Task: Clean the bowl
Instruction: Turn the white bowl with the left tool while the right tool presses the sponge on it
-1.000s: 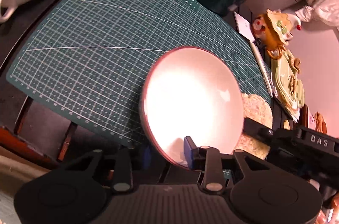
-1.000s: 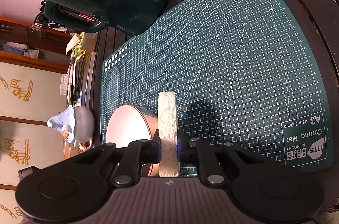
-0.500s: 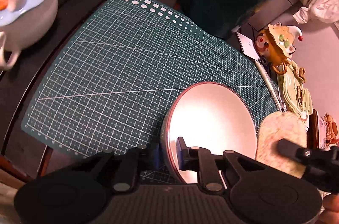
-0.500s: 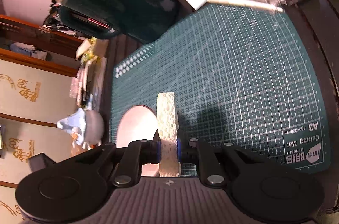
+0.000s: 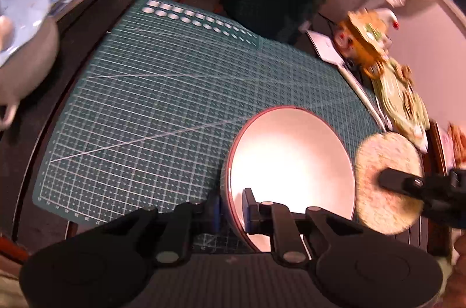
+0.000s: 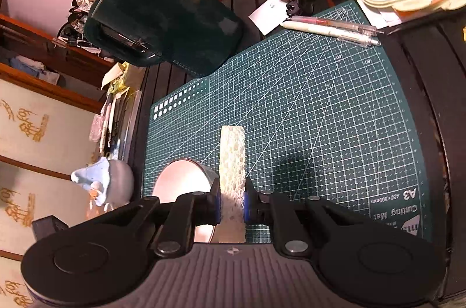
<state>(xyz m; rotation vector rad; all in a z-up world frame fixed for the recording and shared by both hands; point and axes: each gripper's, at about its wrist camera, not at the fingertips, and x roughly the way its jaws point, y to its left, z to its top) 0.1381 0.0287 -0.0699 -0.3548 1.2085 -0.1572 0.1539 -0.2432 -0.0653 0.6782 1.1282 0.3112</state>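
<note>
1. Our left gripper (image 5: 231, 209) has just closed on the near rim of the bowl (image 5: 291, 162), which stands on the green cutting mat (image 5: 174, 104).
2. Just right of the bowl, our right gripper (image 6: 231, 204) clamps the round sponge (image 6: 232, 159) edge-on.

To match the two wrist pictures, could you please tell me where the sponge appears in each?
Left wrist view: the sponge shows its round face at right, beside the bowl.
Right wrist view: sponge edge-on, bottom centre, right of the bowl.
Shared landmark: the green cutting mat.
</note>
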